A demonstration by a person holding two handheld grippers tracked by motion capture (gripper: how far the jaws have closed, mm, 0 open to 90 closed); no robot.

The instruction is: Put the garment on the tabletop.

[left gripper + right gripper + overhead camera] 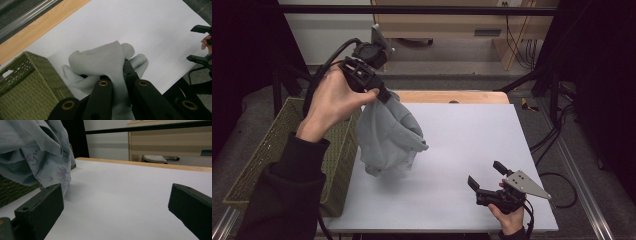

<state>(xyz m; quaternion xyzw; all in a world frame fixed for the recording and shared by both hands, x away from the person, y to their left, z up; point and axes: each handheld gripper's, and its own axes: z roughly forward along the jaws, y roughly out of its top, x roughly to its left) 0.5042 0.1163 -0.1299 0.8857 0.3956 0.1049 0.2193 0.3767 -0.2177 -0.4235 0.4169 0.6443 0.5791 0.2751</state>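
A pale grey-blue cloth (388,135) hangs bunched above the left part of the white table top (472,145). My left gripper (383,96) is held high and is shut on the cloth's top edge; its own view shows the cloth (105,60) pinched between the two black jaws. In the right gripper view the cloth (37,150) hangs at the upper left, with a faint floral print on it. My right gripper (486,175) rests low near the table's front right, open, nothing between its fingers (42,207).
A green woven basket (272,145) stands against the table's left side, also seen as the basket (27,87) in the left gripper view. A wooden strip (447,96) runs along the table's far edge. Cables trail on the floor at the right.
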